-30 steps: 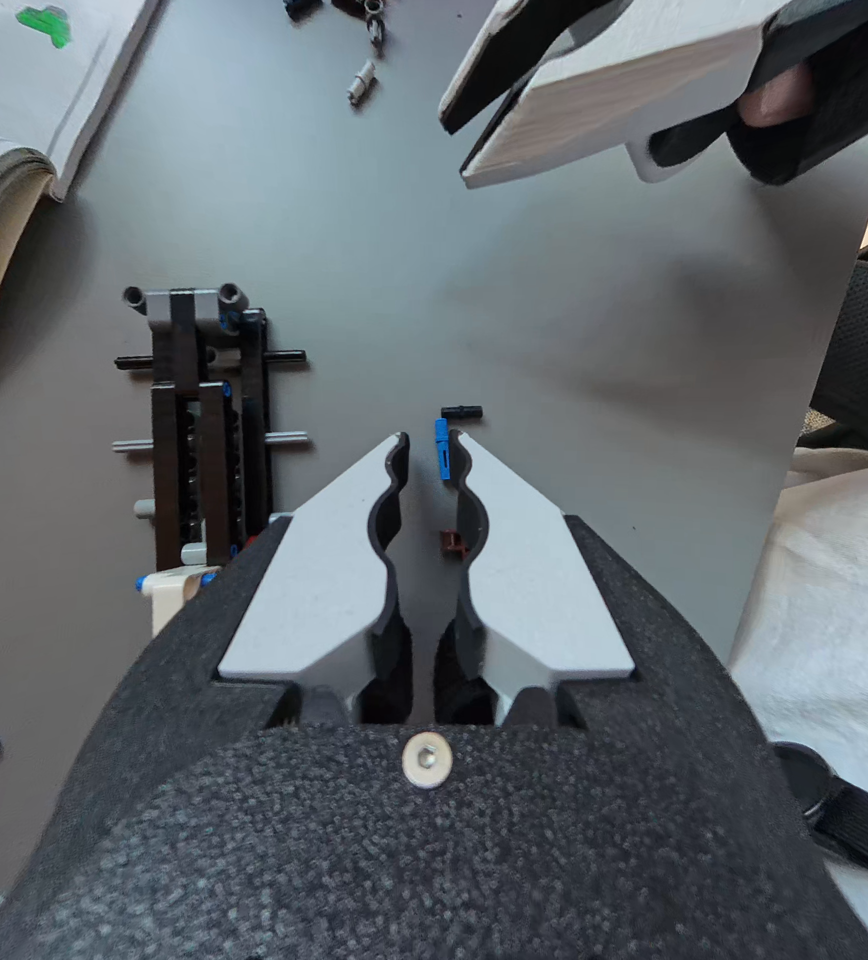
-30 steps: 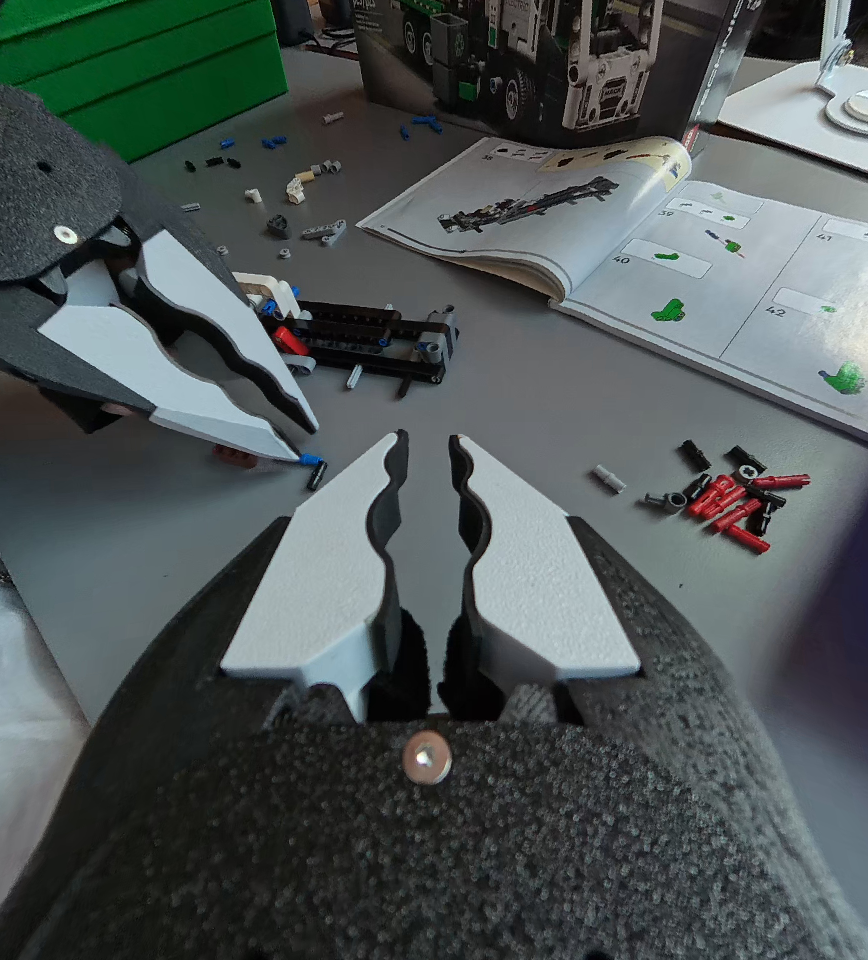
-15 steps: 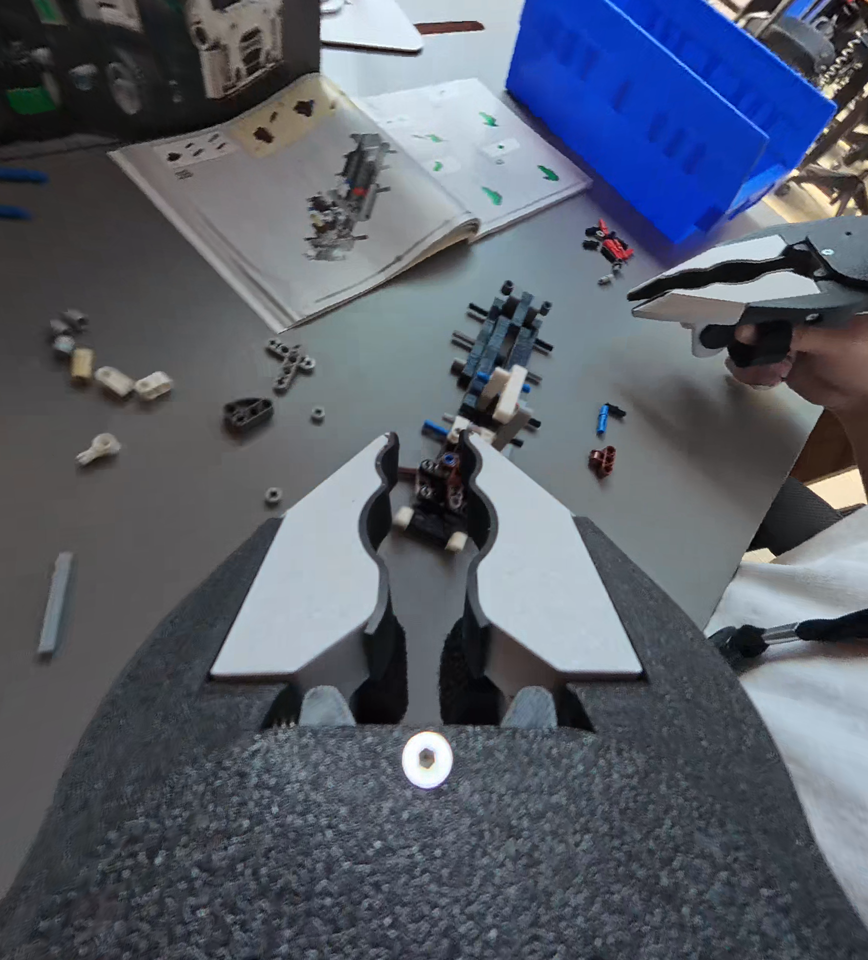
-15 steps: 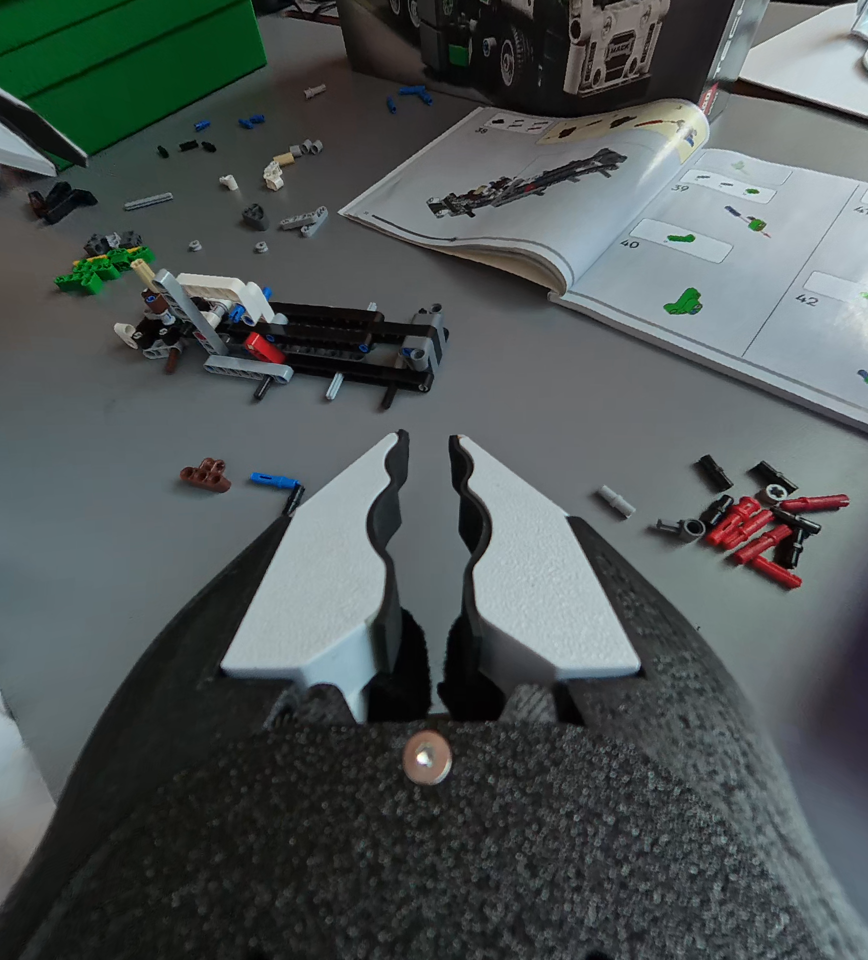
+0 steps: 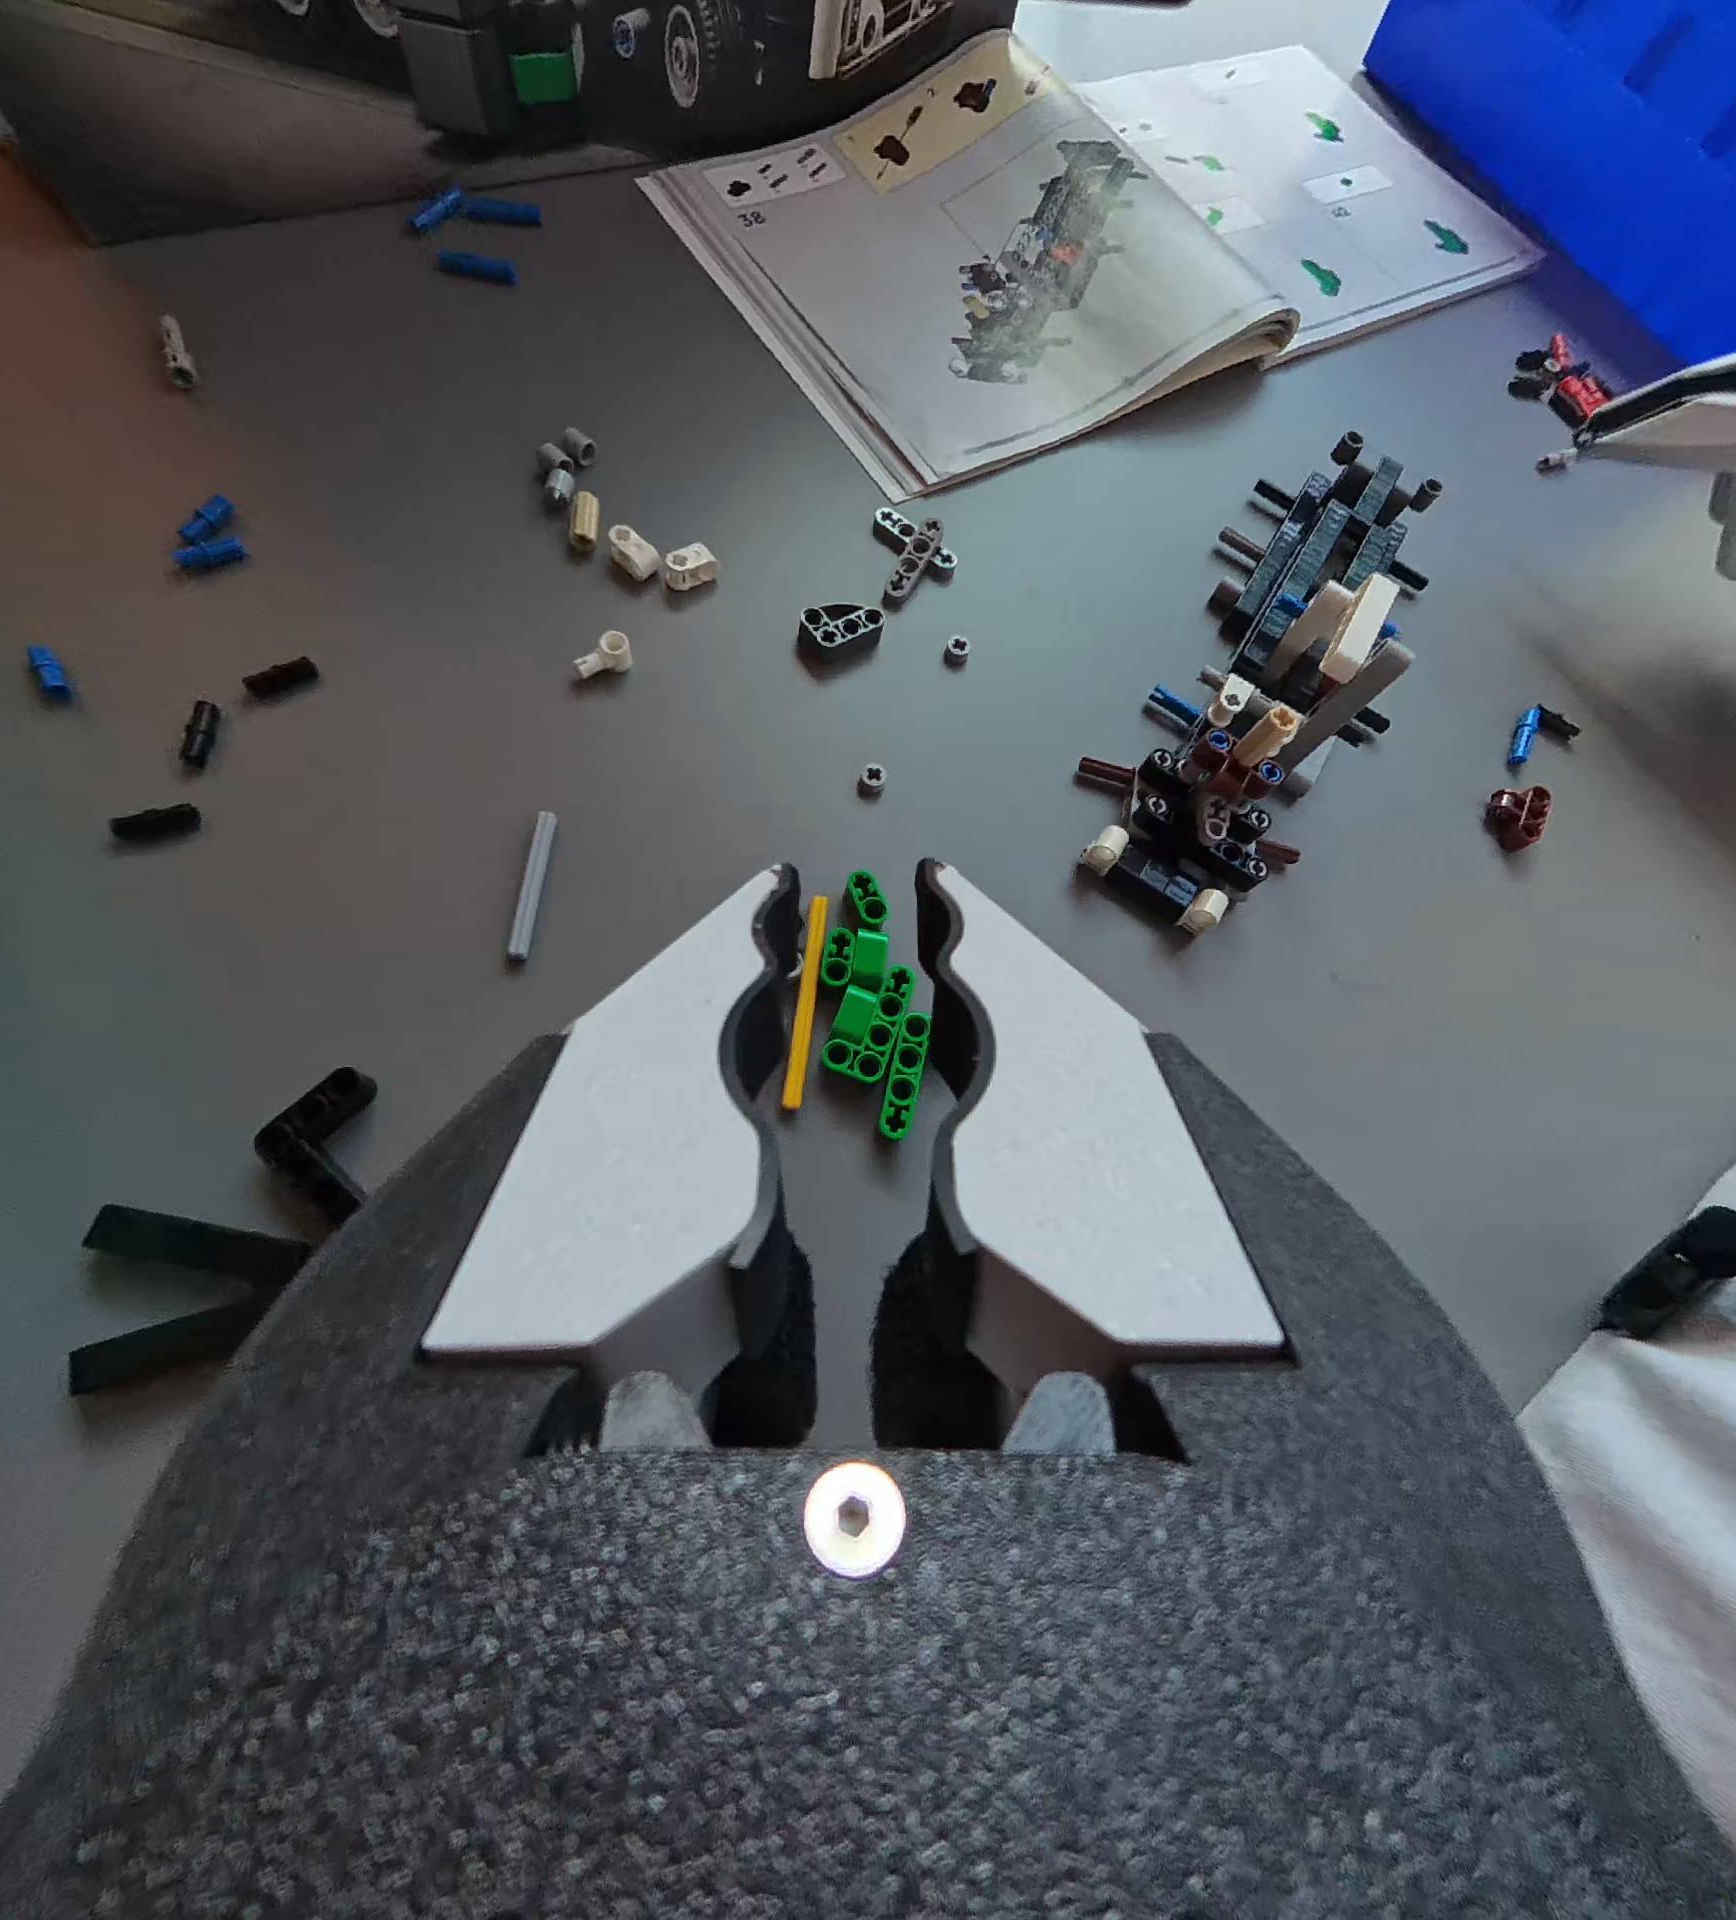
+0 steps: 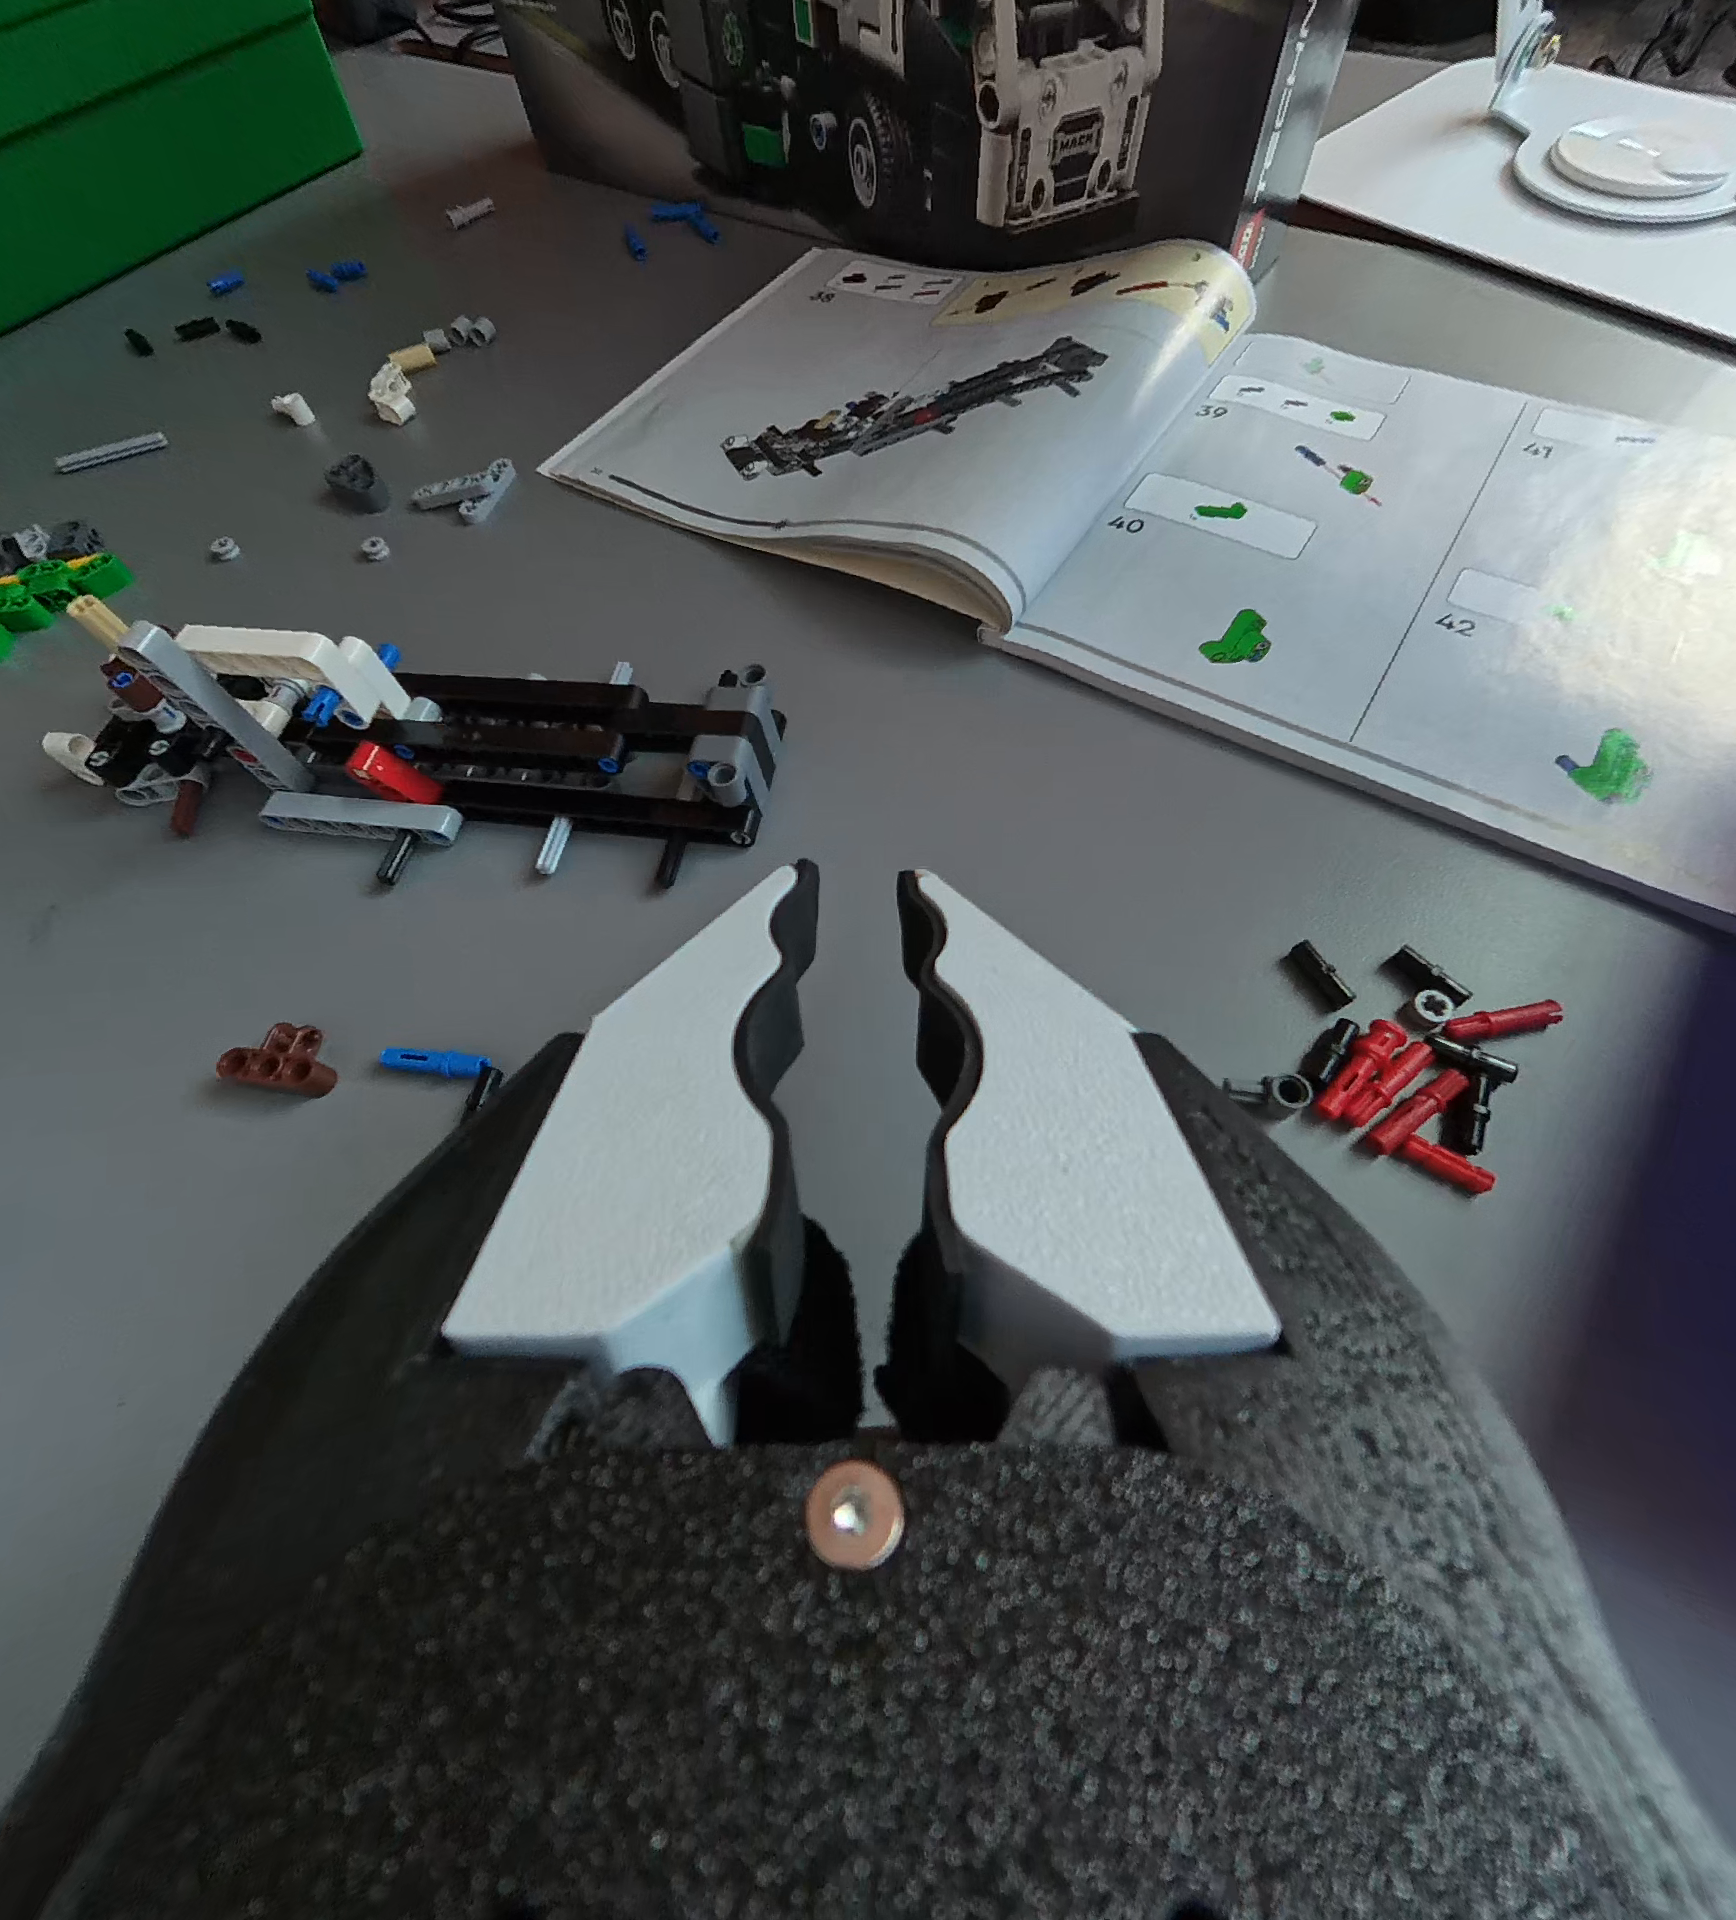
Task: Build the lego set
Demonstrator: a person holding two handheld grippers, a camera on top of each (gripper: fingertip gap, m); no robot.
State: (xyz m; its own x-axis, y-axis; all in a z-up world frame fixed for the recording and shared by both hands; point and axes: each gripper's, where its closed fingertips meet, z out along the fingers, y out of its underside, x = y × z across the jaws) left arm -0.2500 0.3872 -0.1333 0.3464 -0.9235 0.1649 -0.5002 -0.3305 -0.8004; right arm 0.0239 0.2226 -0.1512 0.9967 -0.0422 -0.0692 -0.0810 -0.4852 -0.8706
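Observation:
My left gripper (image 5: pixel 856 878) is open and empty, hovering over a cluster of green lego pieces (image 5: pixel 874 1013) and a yellow axle (image 5: pixel 804 1003) that show between its jaws. The half-built black, grey and white chassis (image 5: pixel 1269 696) lies to the right of them; it also shows in the right wrist view (image 6: pixel 448 743). My right gripper (image 6: pixel 856 883) is open and empty above bare table, just in front of the chassis. A brown connector (image 6: pixel 277 1062) and a blue pin (image 6: pixel 433 1061) lie to its left. Red and black pins (image 6: pixel 1404 1070) lie to its right.
The open instruction booklet (image 6: pixel 1207 520) and the set's box (image 6: pixel 926 104) lie at the back. A green bin (image 6: pixel 95 145) is at the far left, a blue bin (image 5: pixel 1653 156) at the right. Loose pins and connectors (image 5: pixel 625 540) are scattered over the grey table (image 5: pixel 407 436). Black beams (image 5: pixel 220 1247) lie left. The tips of one gripper are about 30 cm away from the tips of the other. My right gripper is the nearer one to the blue pin (image 6: pixel 433 1061): about 10 cm, against 25 cm. My left wrist view (image 5: pixel 1528 729) looks at it from another angle. The brown connector (image 6: pixel 277 1062) is closer to my right gripper, around 12 cm from its tips; the left tips are 25 cm off. It turns up in the left wrist view (image 5: pixel 1534 799) as well.
My left gripper has swung left, away from the blue pin and brown connector, past the chassis, to above the green pieces. My right gripper has barely moved and stays open.

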